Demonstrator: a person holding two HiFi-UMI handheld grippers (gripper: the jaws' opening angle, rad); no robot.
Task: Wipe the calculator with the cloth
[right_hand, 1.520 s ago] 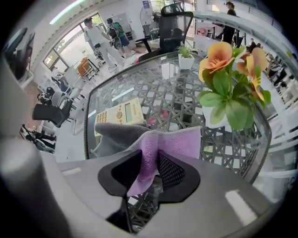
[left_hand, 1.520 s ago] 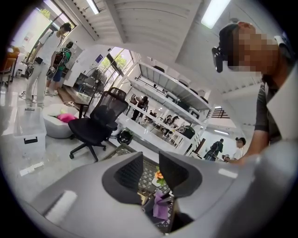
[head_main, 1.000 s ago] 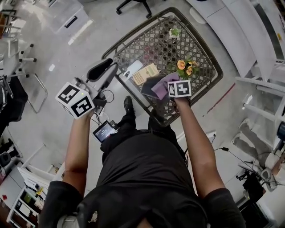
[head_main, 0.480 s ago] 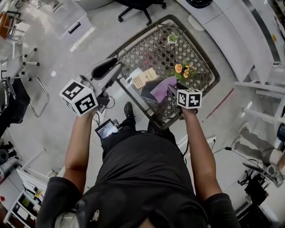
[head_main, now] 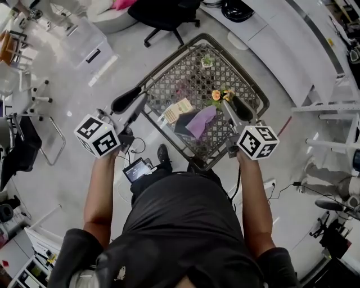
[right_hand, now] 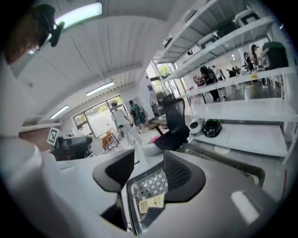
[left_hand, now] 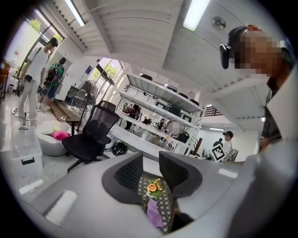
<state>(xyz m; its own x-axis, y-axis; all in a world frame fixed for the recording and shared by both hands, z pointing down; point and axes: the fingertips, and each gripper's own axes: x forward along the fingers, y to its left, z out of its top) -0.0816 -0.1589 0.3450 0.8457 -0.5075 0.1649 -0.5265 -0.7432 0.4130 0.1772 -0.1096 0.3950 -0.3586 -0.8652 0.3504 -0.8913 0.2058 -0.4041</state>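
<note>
head camera looks steeply down, gripper cameras level; all share the table (head_main: pixel 188 73).

We get a bright, evenly lit room with faint shadows. Ceiling strip lights (left_hand: pixel 194 13) burn white, and windows (right_hand: pixel 95 118) bloom with daylight. Both gripper views bend strongly and go black at the corners; the left gripper (left_hand: pixel 151 159), close to the lens, looks soft. The floor (head_main: pixel 73 90) shows mild glare.

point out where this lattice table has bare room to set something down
Bare lattice lies between the small pot and the calculator, toward the far-left rim of the table, and at the near corner below the cloth. The middle is crowded: calculator, cloth and orange flowers sit close together.
</note>
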